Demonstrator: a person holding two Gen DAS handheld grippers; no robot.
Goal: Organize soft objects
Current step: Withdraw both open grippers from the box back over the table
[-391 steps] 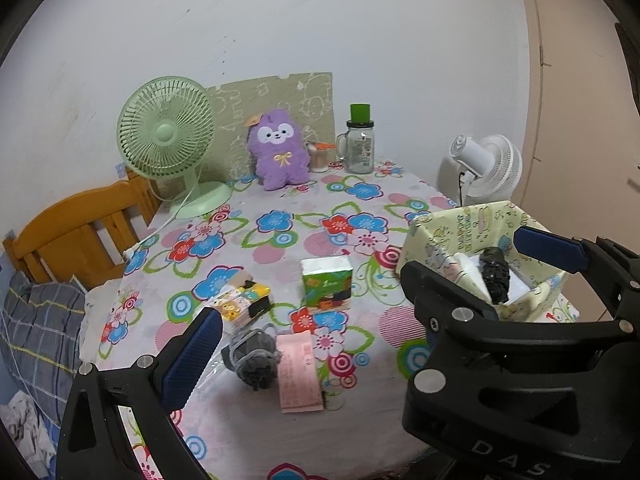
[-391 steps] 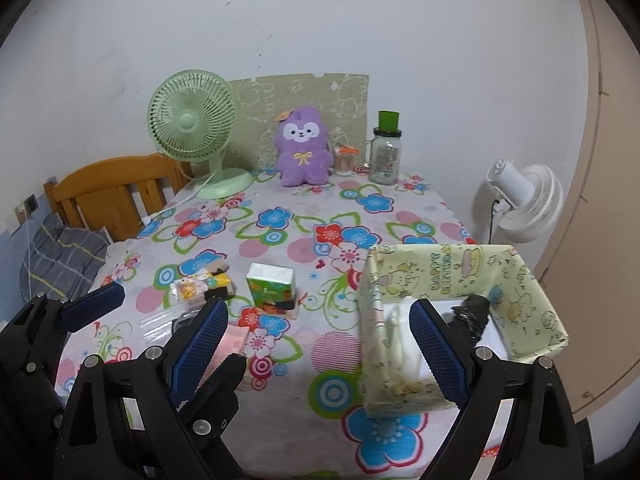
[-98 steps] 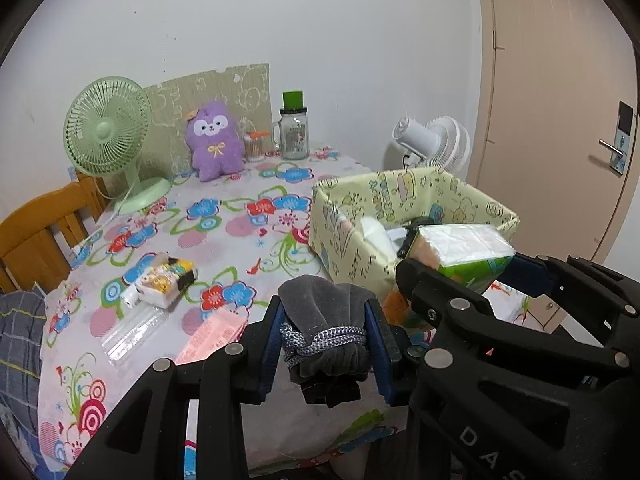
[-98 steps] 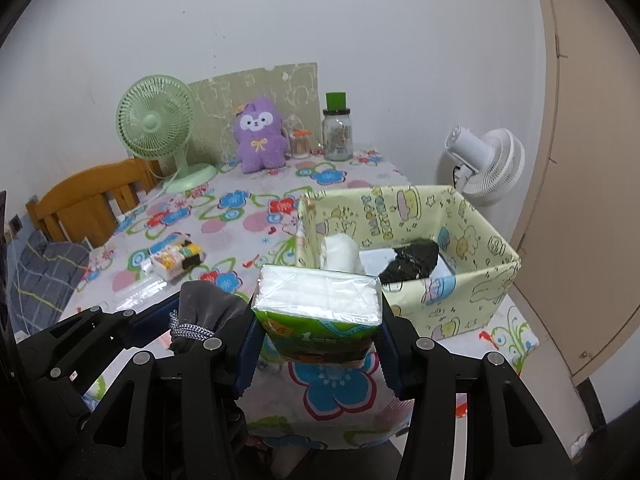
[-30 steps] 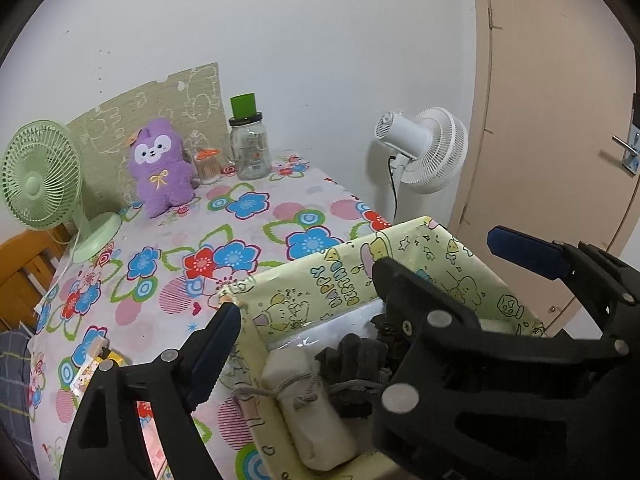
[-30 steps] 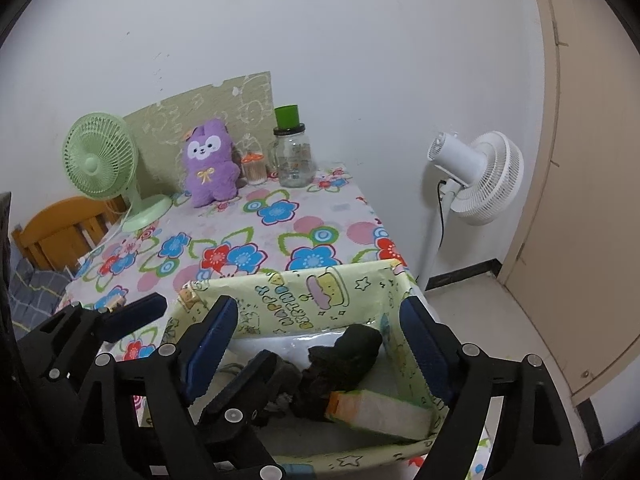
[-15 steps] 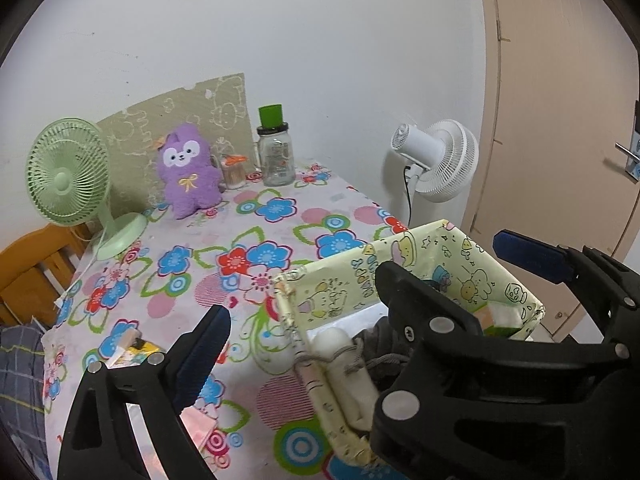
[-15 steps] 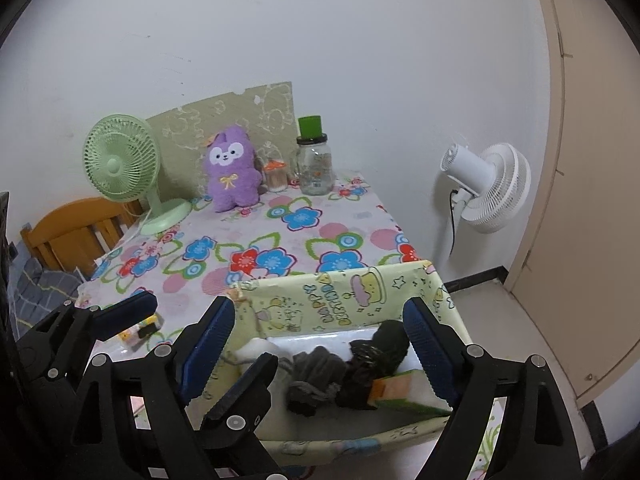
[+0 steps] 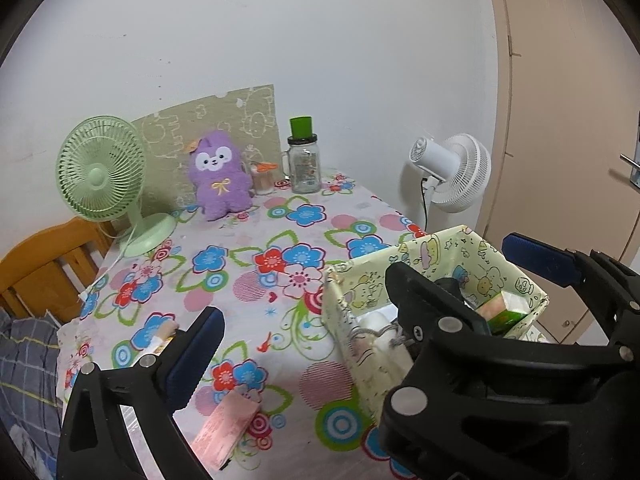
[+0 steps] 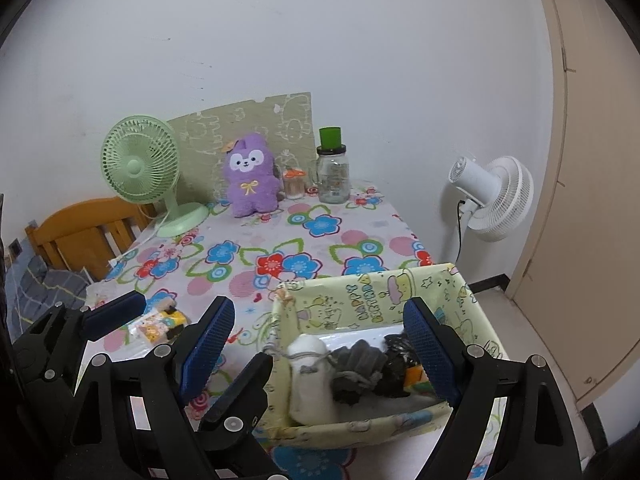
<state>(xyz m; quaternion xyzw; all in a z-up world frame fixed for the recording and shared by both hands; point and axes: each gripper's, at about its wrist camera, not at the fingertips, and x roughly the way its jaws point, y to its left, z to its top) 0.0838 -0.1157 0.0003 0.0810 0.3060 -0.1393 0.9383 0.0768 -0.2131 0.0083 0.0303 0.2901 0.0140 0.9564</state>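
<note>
Left tongs (image 9: 360, 292): jaws opening, nothing between the pads, held above the near desk edge. Right tongs (image 10: 320, 344): jaws wide apart, empty, straddling the near half of the yellow cartoon-print fabric box (image 10: 372, 300), pads apart from its contents. Box sits at the desk's (image 10: 280, 240) near right corner, just ahead of and below the right tongs. Inside, left to right between the right pads: a white roll (image 10: 310, 380) tied with cord, long axis running away from the tongs, near end at the front wall; a grey bundled cloth (image 10: 356, 364) slumped against it; a black bundle (image 10: 394, 364) touching the grey one; a green-and-orange tissue pack (image 9: 502, 312) at the right wall, lying on its side, long axis roughly along that wall as far as I can tell. Left of the left tongs, near the desk edge: a pink packet (image 9: 224, 428) lying flat, long axis angled away toward the right. Ahead-left of the right tongs: a small cartoon-print pack (image 10: 160, 324), well apart from the box. Far end of the desk: purple plush (image 10: 250, 178) upright, facing the tongs, leaning toward a green printed board (image 10: 248, 128); green desk fan (image 10: 140, 168) to its left, glass jar with green lid (image 10: 332, 168) to its right. White floor fan (image 10: 492, 196) beyond the desk's right side.
</note>
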